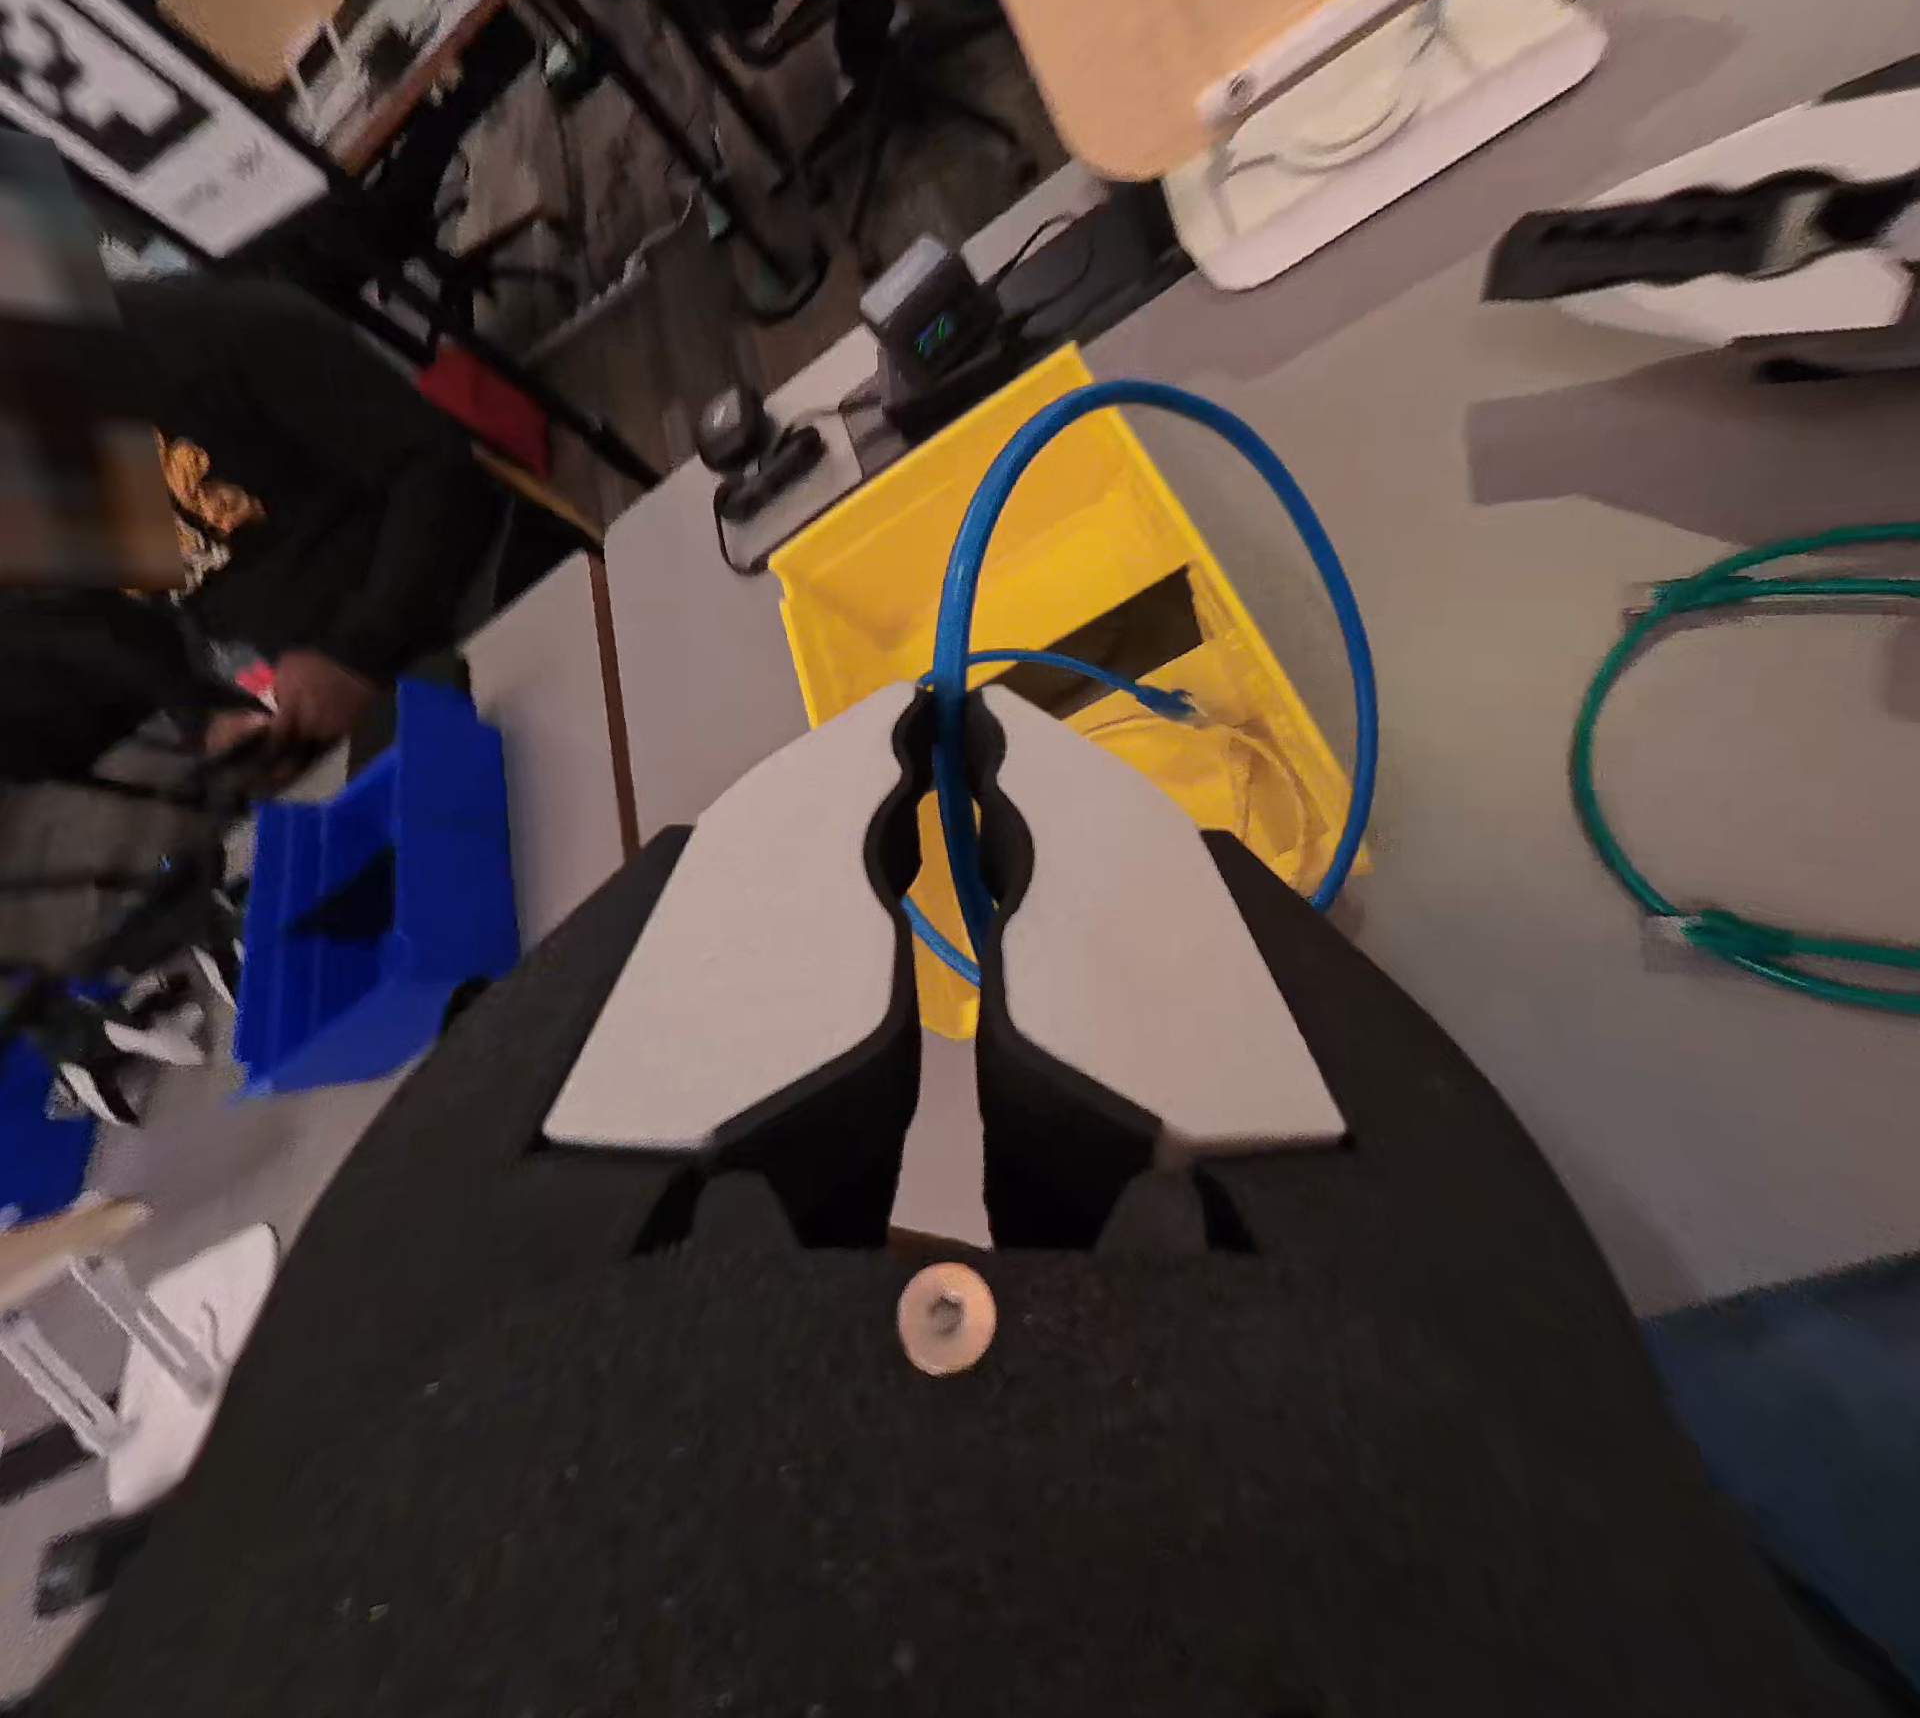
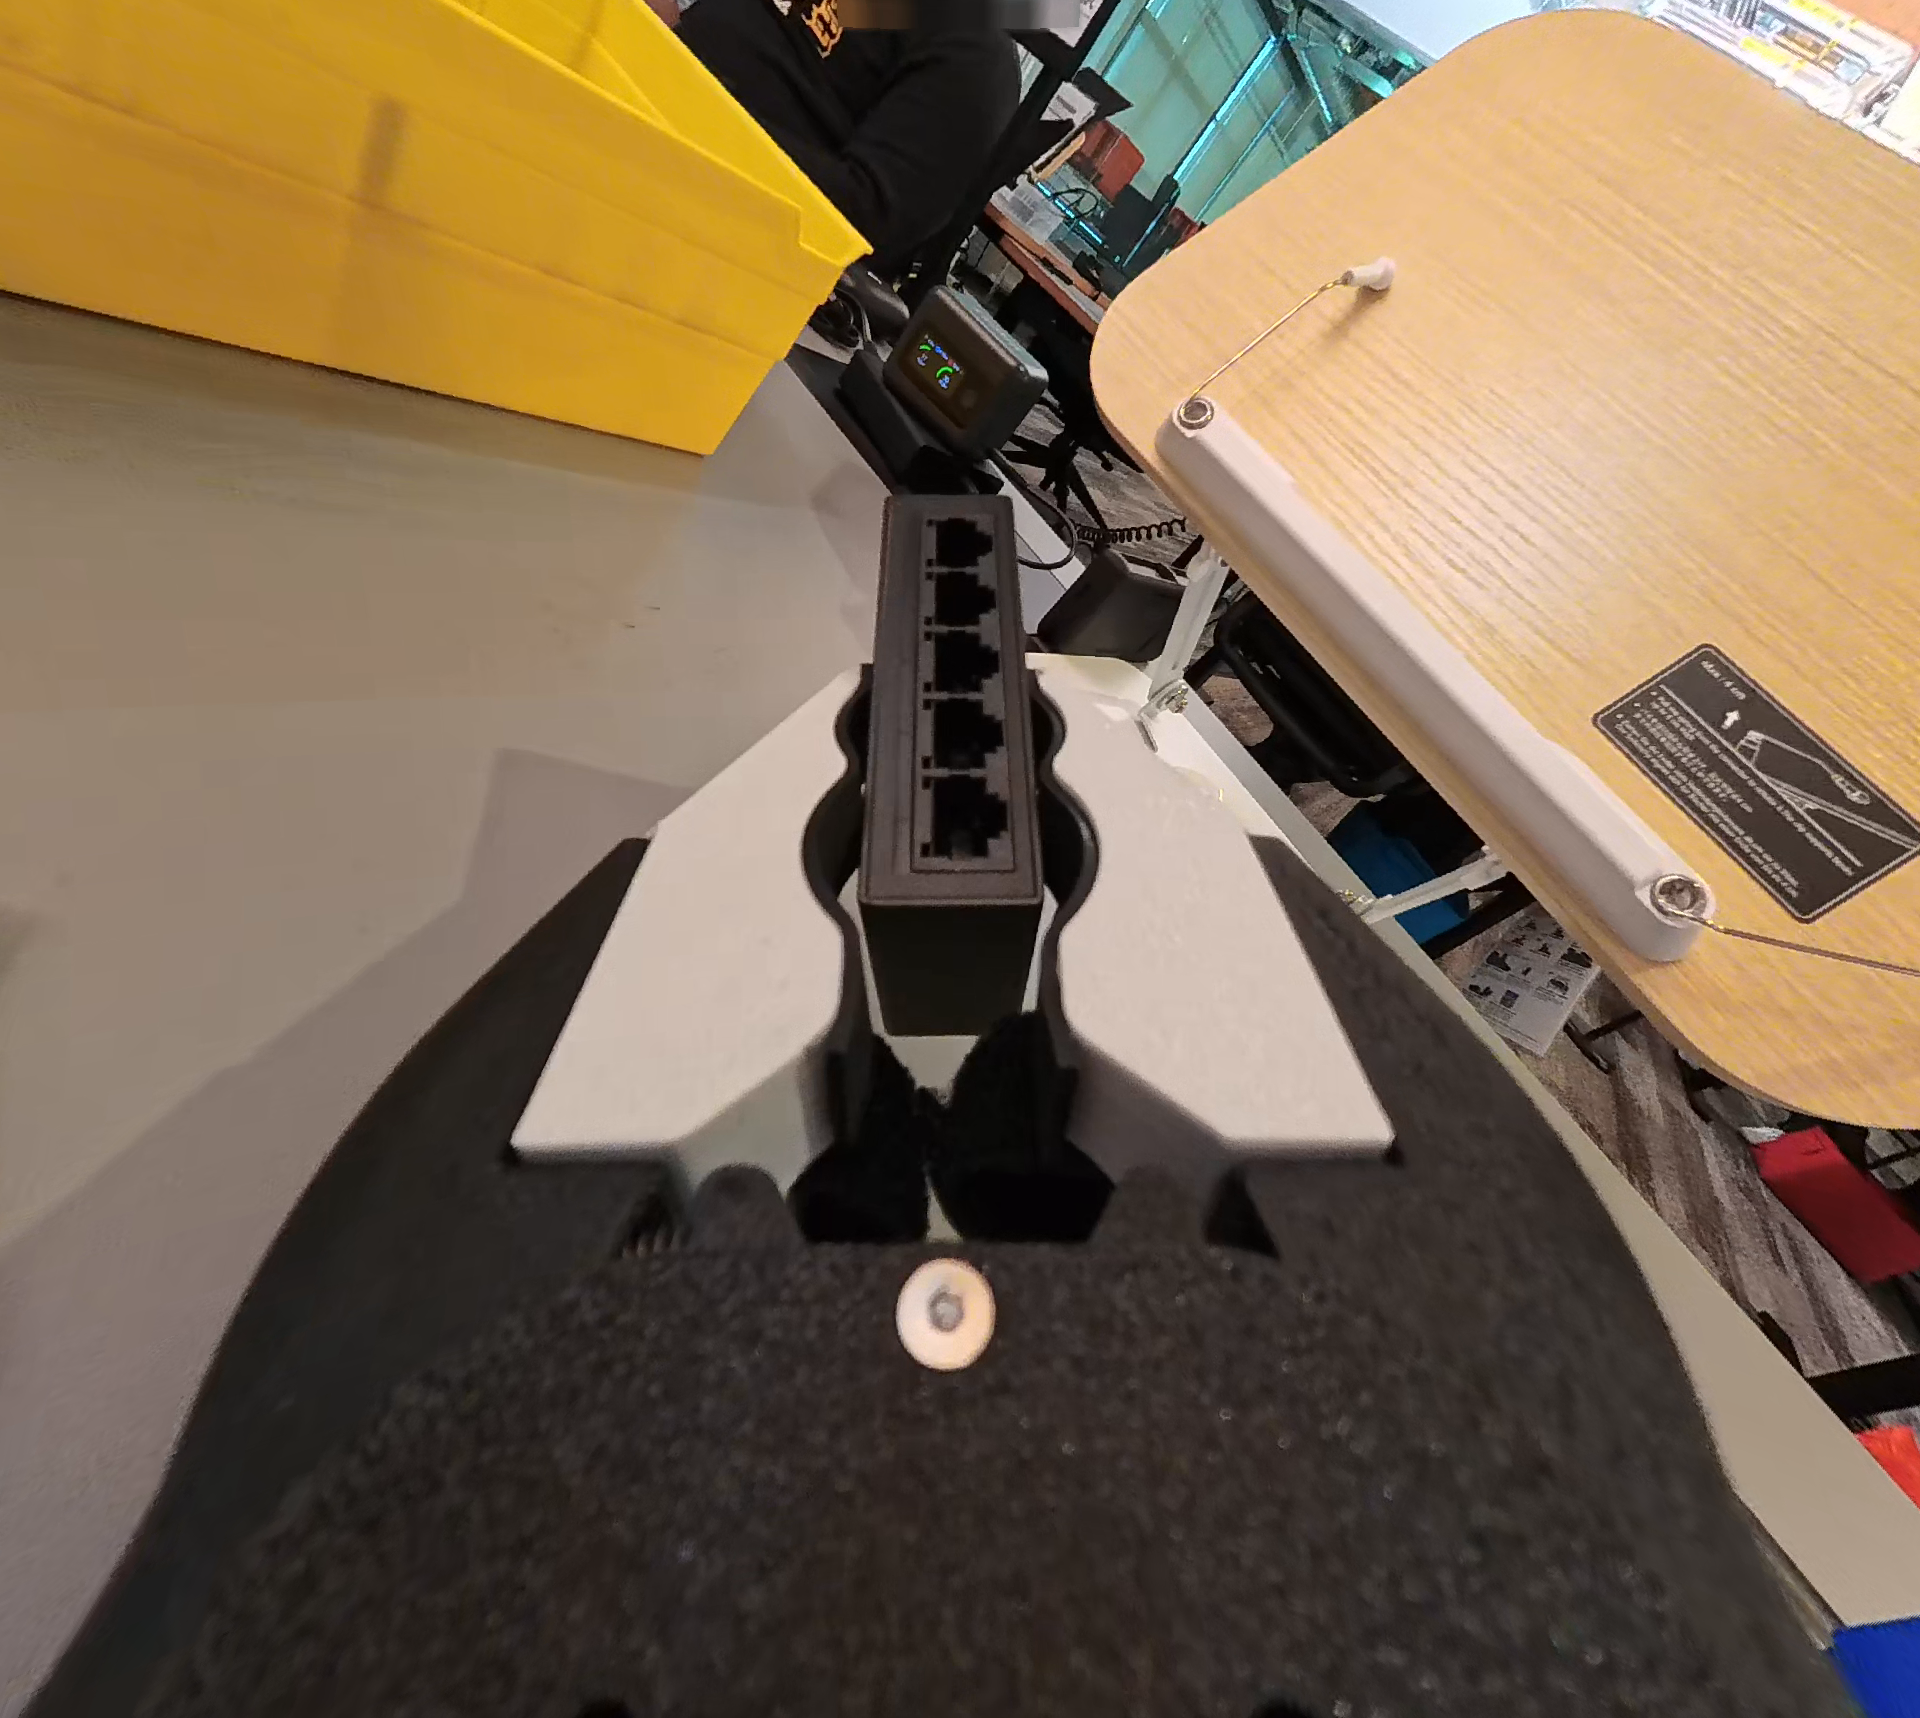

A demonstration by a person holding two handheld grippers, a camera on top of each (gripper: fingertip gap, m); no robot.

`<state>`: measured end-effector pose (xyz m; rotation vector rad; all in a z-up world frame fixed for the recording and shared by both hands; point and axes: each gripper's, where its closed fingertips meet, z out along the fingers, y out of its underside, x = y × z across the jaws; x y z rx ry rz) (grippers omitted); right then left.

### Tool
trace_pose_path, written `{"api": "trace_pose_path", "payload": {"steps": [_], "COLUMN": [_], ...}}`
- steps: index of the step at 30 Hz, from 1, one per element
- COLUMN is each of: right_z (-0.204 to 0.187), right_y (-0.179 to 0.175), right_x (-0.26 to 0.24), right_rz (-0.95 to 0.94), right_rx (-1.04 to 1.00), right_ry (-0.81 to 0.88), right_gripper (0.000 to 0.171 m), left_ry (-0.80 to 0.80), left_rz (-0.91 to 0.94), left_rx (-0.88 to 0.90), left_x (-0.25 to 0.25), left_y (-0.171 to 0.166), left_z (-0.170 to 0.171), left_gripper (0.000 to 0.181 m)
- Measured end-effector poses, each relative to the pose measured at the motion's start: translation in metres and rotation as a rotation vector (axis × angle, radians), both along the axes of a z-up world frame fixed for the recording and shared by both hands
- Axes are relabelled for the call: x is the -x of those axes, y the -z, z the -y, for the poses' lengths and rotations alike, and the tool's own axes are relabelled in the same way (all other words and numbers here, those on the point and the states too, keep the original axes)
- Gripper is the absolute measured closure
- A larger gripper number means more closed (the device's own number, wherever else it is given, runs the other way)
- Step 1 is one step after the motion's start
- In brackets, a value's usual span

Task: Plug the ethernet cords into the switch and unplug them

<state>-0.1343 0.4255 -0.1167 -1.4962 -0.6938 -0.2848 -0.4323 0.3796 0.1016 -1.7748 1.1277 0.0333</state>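
Item 1: right gripper (image 2: pixel 948 847), fingers pressed on both flanks of the black switch (image 2: pixel 951 733). The switch sits lengthwise between the fingers, its long axis running straight ahead of the gripper, its face of 5 empty ports turned up toward the camera.

Item 2: left gripper (image 1: pixel 948 795), fingers pinched together on the blue ethernet cord (image 1: pixel 1143 525). The cord loops up and forward of the tips; one plug end (image 1: pixel 1169 704) hangs just ahead and slightly right of them, over the yellow bin (image 1: pixel 935 525). Motion blur makes the plug's clip side hard to call.

Item 3: green ethernet cord (image 1: pixel 1714 785), coiled on the grey table (image 1: pixel 1558 1045), well to the right of the left gripper, untouched.

Item 4: beyond, a blue bin (image 1: pixel 384 889) left, a tilted wooden board (image 2: pixel 1507 421) right.

Judgement: no cord is seated yet. The left gripper carries the plug and the switch lies to its right, so the coming insertion turns on pointing that plug square to the port face, crosswise to the switch's length.
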Motion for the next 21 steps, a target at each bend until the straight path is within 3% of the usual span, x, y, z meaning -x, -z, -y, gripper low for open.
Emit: {"api": "trace_pose_path", "payload": {"steps": [5, 11, 14, 21], "right_z": [0.000, 0.000, 0.000, 0.000], "right_y": [0.000, 0.000, 0.000, 0.000], "right_x": [0.000, 0.000, 0.000, 0.000], "right_rz": [-0.002, -0.010, -0.010, -0.011], "right_rx": [0.000, 0.003, 0.003, 0.004], "right_ry": [0.000, -0.001, -0.001, -0.004], "right_gripper": [0.145, 0.145, 0.145, 0.145], "left_ry": [0.173, 0.452, 0.572, 0.824], "left_rz": [0.125, 0.262, 0.159, -0.216], "left_rx": [-0.069, -0.076, 0.002, 0.343], "left_x": [-0.021, -0.057, -0.076, -0.136], "left_y": [-0.058, -0.073, -0.031, 0.134], "left_z": [0.038, 0.084, 0.095, 0.111], "left_gripper": [0.176, 0.176, 0.176, 0.176]}}
